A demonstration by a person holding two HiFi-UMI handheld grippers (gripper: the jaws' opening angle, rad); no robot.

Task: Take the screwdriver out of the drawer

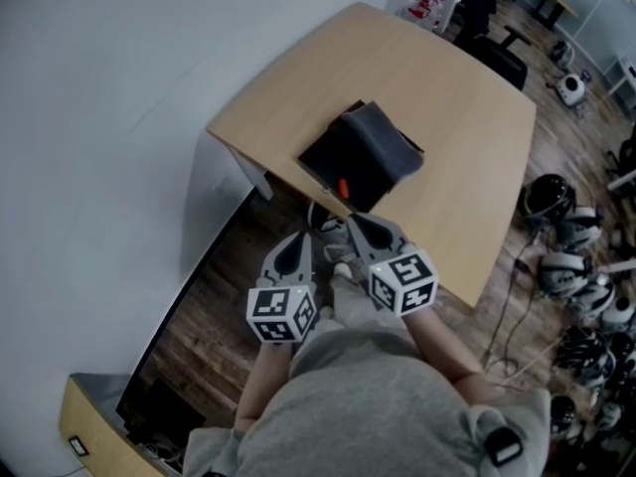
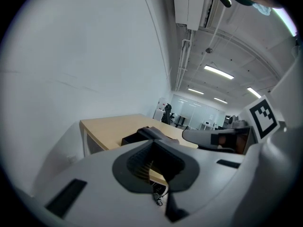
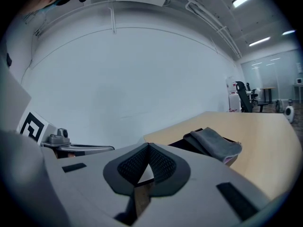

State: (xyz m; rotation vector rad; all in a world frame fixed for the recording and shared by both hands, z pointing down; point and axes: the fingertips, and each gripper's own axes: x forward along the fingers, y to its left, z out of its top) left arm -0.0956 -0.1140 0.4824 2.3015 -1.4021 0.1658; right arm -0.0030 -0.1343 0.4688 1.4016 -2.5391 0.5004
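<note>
A person stands at the near side of a light wooden tabletop (image 1: 447,117), seen from above. Each hand holds a grey gripper close to the body, side by side, short of the tabletop's near edge.

The left gripper (image 1: 295,249) has its jaws together with nothing between them. The right gripper (image 1: 368,232) likewise has its jaws together and empty. Both point toward the tabletop.

A black drawer box (image 1: 333,162) sits on the tabletop near its near-left edge. A grey cloth (image 1: 383,137) is draped over its far part. A small orange-red piece (image 1: 344,187) shows at the box's near side; it is too small to tell whether it is the screwdriver. Neither gripper touches the box.

A white wall (image 1: 119,87) lies to the left. Helmets (image 1: 571,256) are scattered on the wood floor (image 1: 214,306) to the right.
</note>
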